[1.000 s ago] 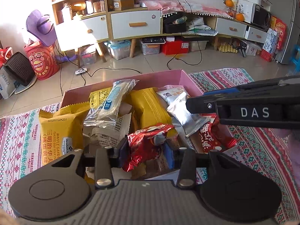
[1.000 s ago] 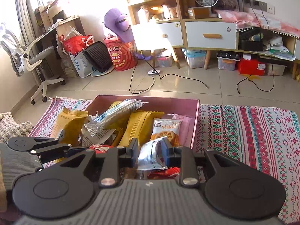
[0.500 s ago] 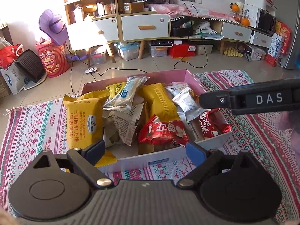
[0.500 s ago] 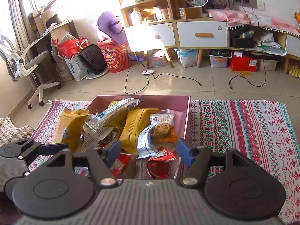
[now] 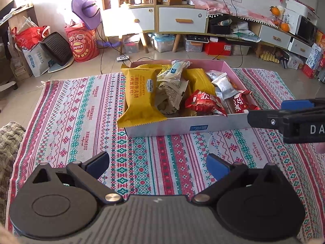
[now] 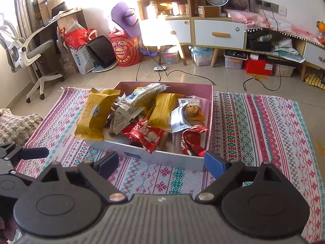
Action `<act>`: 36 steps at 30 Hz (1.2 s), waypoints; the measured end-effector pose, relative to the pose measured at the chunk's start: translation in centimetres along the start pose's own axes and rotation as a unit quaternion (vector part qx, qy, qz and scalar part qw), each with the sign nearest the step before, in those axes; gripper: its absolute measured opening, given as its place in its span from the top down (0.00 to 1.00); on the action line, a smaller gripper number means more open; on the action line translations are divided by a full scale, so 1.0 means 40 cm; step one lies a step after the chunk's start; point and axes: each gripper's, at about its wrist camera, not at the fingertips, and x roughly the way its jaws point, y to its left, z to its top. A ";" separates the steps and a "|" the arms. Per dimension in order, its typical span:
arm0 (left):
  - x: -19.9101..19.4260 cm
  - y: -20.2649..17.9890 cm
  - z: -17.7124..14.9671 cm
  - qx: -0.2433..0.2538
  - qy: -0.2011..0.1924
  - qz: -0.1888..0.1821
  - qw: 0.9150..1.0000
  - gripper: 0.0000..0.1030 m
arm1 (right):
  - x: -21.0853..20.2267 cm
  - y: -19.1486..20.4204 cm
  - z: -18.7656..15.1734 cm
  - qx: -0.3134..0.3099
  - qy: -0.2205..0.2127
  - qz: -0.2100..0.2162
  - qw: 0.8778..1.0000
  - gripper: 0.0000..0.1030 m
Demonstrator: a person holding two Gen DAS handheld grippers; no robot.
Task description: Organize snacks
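**Snack box on the rug, both claws empty and opening**

The pink-lined box (image 5: 227,66) sits on the patterned rug (image 5: 71,111) on the floor, at 12 o'clock from both cameras, heaped with wrapped snacks. Countable from the two views: two large yellow packs, one (image 5: 140,97) leaning over the box's 9 o'clock wall, the other (image 6: 162,109) lying inside; two red packets, one (image 6: 147,135) at 6 o'clock and a second (image 6: 191,142) in the 5 o'clock corner; one silver sachet (image 6: 178,118); one long clear-wrapped bar (image 6: 142,96) across the top; one printed brown-paper packet (image 6: 121,118); one packet showing a lotus-root slice (image 6: 192,109). Others may lie hidden beneath.

The left claw (image 5: 158,166) and right claw (image 6: 160,163) hang over bare rug short of the box, jaws spreading wider, nothing between them.

Risk, as a judgement: the leaning yellow pack overhangs the wall and could slide onto the rug if neighbouring packets are nudged. The heap is loose, so a grasp at one wrapper may drag or pinch a second. The two claws stand near each other and could collide over the box.
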 end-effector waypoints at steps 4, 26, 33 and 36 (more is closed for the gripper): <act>-0.023 0.011 -0.015 -0.011 -0.005 0.005 1.000 0.00 | -0.023 0.021 -0.028 -0.007 0.002 -0.013 1.000 0.07; -0.065 0.049 -0.068 -0.039 -0.014 0.035 0.999 0.00 | -0.012 0.063 -0.108 0.001 0.003 -0.046 0.999 0.03; -0.066 0.038 -0.068 -0.031 -0.015 0.042 0.999 0.00 | -0.017 0.065 -0.106 -0.001 0.000 -0.050 0.999 0.01; -0.065 0.033 -0.069 -0.027 -0.011 0.050 0.998 0.00 | -0.013 0.067 -0.108 -0.004 0.005 -0.056 0.998 0.00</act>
